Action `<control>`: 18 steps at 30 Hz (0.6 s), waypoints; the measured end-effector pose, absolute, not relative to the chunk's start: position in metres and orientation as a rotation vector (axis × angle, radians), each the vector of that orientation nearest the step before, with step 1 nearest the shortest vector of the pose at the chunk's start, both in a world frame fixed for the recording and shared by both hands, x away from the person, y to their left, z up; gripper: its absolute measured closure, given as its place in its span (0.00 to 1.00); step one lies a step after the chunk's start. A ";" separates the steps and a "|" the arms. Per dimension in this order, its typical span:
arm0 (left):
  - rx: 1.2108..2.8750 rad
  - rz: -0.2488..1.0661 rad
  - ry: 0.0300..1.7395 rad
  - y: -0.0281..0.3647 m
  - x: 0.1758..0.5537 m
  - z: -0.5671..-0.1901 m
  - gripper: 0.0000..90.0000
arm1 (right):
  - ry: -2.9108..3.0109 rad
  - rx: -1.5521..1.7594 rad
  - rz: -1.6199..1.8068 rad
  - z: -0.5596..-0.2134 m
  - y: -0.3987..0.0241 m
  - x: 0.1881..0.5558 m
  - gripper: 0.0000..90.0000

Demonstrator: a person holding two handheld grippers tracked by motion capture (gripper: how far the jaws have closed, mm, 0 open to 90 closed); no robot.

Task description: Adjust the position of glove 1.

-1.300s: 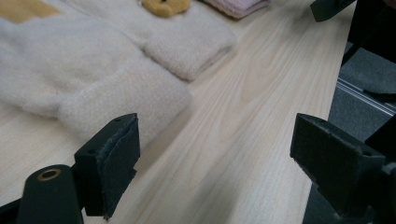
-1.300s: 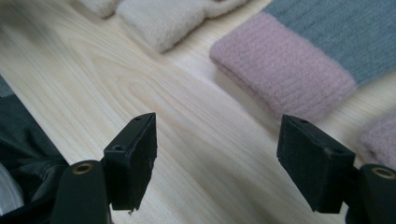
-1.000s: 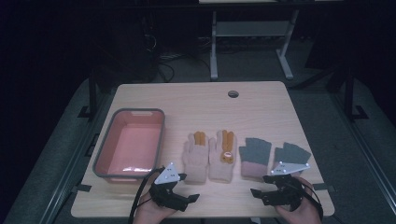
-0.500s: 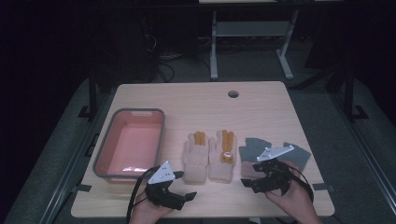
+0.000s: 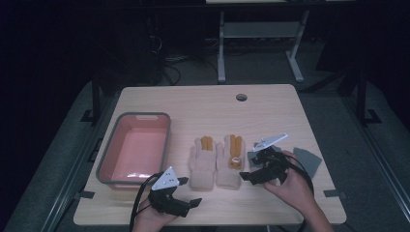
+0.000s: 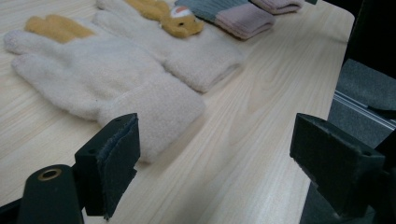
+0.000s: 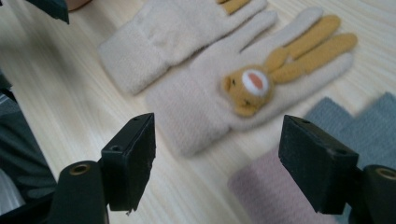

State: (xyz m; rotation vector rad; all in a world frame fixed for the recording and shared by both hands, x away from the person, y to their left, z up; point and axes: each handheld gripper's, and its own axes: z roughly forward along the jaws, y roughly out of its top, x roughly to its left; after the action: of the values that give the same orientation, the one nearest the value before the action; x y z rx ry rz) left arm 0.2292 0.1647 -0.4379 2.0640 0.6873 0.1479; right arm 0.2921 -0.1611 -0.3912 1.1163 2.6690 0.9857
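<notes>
Table (image 5: pixel 203 104) first, since we place everything else by the pink tub (image 5: pixel 135 150) that sits on its left part. Just beside the tub, toward the middle of the table, we see the cream gloves lying flat as a pair with their cuffs toward us: the plain cream glove (image 5: pixel 202 164) nearer the tub, and the rabbit glove (image 5: pixel 229 162), with its orange ears and small rabbit face, touching it on the far side from the tub. Farther again from the tub lie the grey gloves (image 5: pixel 307 159) with pink cuffs, one of them partly hidden under the hand.

Our right gripper (image 5: pixel 251 175) hangs well apart from the tub, over the gap between the rabbit glove and the grey gloves, its jaws spread wide and holding nothing; its own view looks down on the rabbit glove's cuff. Our left gripper (image 5: pixel 186 199) sits near the tub's near corner, close to the table's front edge, jaws likewise wide and empty, just short of the plain cream glove's cuff.
</notes>
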 end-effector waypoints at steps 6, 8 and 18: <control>2.058 0.141 0.695 0.164 0.228 -0.438 0.18 | 2.705 1.084 0.952 -0.392 -0.150 0.307 0.32; 2.057 0.144 0.696 0.164 0.229 -0.438 0.18 | 2.716 1.094 0.932 -0.393 -0.148 0.311 0.32; 2.062 0.145 0.700 0.166 0.229 -0.438 0.18 | 2.757 1.072 0.857 -0.396 -0.130 0.337 0.35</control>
State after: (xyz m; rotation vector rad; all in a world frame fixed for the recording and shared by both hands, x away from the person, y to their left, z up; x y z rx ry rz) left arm 0.2291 0.1660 -0.4382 2.0625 0.6996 0.1450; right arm 0.3370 -0.1304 -0.3964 1.0715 2.7566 0.8570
